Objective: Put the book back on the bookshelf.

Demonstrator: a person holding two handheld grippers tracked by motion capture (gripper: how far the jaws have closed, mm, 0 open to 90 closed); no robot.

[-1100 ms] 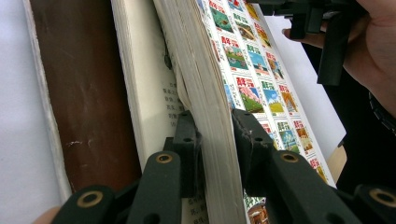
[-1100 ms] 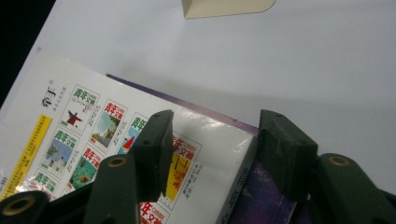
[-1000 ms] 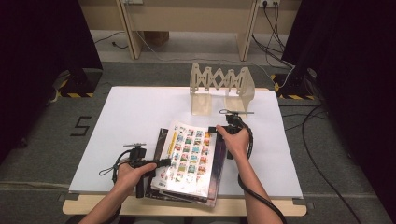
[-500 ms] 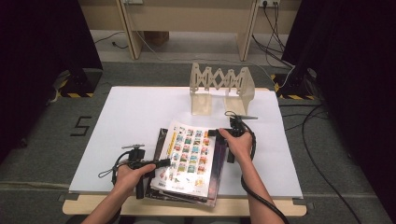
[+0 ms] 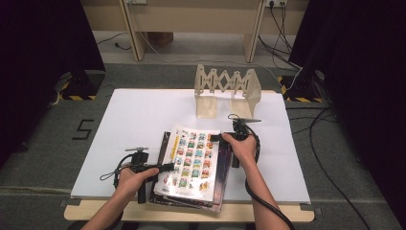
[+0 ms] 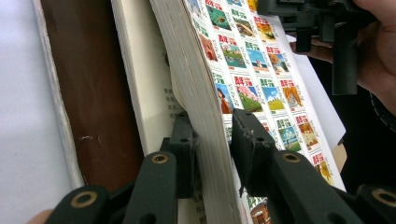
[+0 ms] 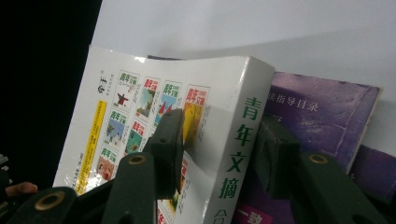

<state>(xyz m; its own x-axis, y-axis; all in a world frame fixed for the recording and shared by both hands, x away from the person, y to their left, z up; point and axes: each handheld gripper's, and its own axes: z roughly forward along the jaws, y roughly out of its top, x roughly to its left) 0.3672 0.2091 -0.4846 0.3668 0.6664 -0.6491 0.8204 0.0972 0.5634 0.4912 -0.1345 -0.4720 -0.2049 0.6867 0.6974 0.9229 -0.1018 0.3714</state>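
Toward the lower left of the high view, the left tool (image 5: 165, 166) pinches the page edge of the top book (image 5: 194, 160), a thick paperback with a grid of small pictures on its cover; in the left gripper view one jaw sits under the page block and the other presses on the cover (image 6: 252, 88), with the book tilted up off the stack (image 5: 218, 194) below it. That stack lies at the lower middle of the white table (image 5: 143, 115), a brown cover (image 6: 91, 84) showing beneath on the left side. Further right, the right tool (image 5: 221, 138) straddles the spine corner (image 7: 240, 140) with its jaws spread; they have just been closing, and one jaw lies on the cover while the other stands just off the spine above a purple book (image 7: 322, 112), so this grip looks not yet firm. Judging from this, the step is lifting the top book with both tools. Done well, the right tool should close squarely on the spine before any lift, and both hands should rise together so the pages do not fan or slip. Upper right of centre, a wooden rack (image 5: 227, 88) stands apart, a likely place for it.
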